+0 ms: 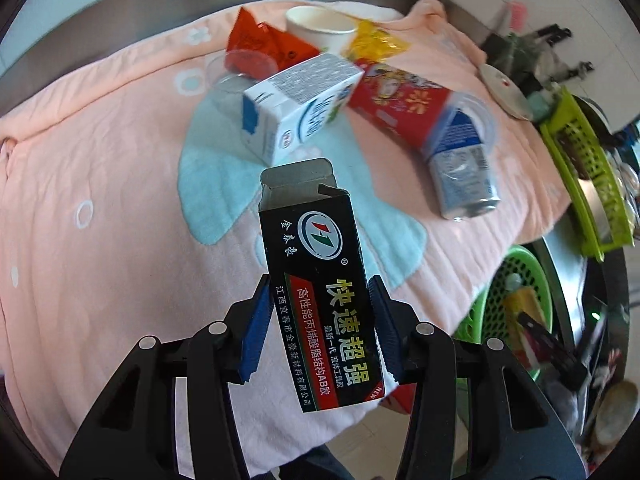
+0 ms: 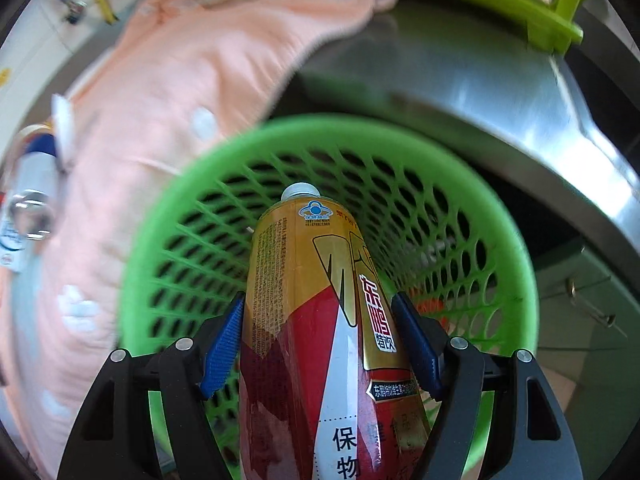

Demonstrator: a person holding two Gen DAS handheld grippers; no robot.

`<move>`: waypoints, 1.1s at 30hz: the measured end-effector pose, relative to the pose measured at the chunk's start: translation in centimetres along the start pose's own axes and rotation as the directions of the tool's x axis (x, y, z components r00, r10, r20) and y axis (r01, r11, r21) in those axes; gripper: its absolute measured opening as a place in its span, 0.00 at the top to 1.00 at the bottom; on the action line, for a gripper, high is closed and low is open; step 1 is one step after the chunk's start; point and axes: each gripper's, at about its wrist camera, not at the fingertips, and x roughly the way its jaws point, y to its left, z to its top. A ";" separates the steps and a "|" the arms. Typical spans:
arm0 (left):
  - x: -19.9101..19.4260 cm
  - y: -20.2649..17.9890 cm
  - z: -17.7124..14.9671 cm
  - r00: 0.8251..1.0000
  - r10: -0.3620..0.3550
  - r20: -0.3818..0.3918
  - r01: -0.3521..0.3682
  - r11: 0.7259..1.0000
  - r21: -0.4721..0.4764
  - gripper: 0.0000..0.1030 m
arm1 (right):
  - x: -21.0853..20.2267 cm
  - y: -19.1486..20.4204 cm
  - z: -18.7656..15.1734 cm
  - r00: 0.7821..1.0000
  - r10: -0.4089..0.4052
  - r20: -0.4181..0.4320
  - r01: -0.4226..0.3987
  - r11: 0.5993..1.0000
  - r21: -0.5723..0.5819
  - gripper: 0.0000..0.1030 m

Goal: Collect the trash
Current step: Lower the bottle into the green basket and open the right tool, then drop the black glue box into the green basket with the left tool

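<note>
My left gripper (image 1: 320,284) is shut on a black glue box (image 1: 308,240) with its top flap open, held above a pink towel (image 1: 100,160). More trash lies on the towel: a white-and-blue carton (image 1: 296,108), a red carton (image 1: 400,100), a silver-blue can (image 1: 464,176) under a clear cup, a paper cup (image 1: 320,26), a red wrapper (image 1: 260,44) and a yellow wrapper (image 1: 376,44). In the right wrist view, my right gripper (image 2: 320,300) is shut on a gold-and-red bottle (image 2: 304,280), cap pointing down into a green mesh basket (image 2: 360,128).
The green basket (image 1: 516,276) stands below the towel's right edge beside a steel counter (image 2: 500,92). A lime-green rack (image 1: 588,168) sits at the right. A clear plastic cup (image 1: 232,68) lies by the red wrapper. The blurred can (image 2: 32,184) shows at the left.
</note>
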 end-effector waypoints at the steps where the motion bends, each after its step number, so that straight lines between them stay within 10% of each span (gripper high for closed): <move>1: -0.6 -0.4 -0.3 1.000 -0.014 0.007 0.014 1.000 0.025 0.54 | 0.9 0.0 0.0 1.000 0.001 -0.015 -0.001 1.000 -0.001 0.32; 15: -2.4 -7.2 -1.6 0.985 -0.170 -0.010 0.168 0.954 0.249 0.54 | 0.3 -0.8 -1.1 0.999 -0.029 0.042 0.030 0.999 -0.020 0.22; 25: 1.4 -17.9 -3.2 0.939 -0.303 -0.163 0.344 0.827 0.445 0.54 | -9.5 -2.2 -4.9 0.973 0.001 0.230 0.003 1.000 -0.019 0.18; 33: 6.9 -24.2 -5.8 0.928 -0.256 -0.271 0.366 0.768 0.526 0.53 | -14.0 -3.5 -8.1 0.944 -0.050 0.327 0.048 0.999 0.014 0.17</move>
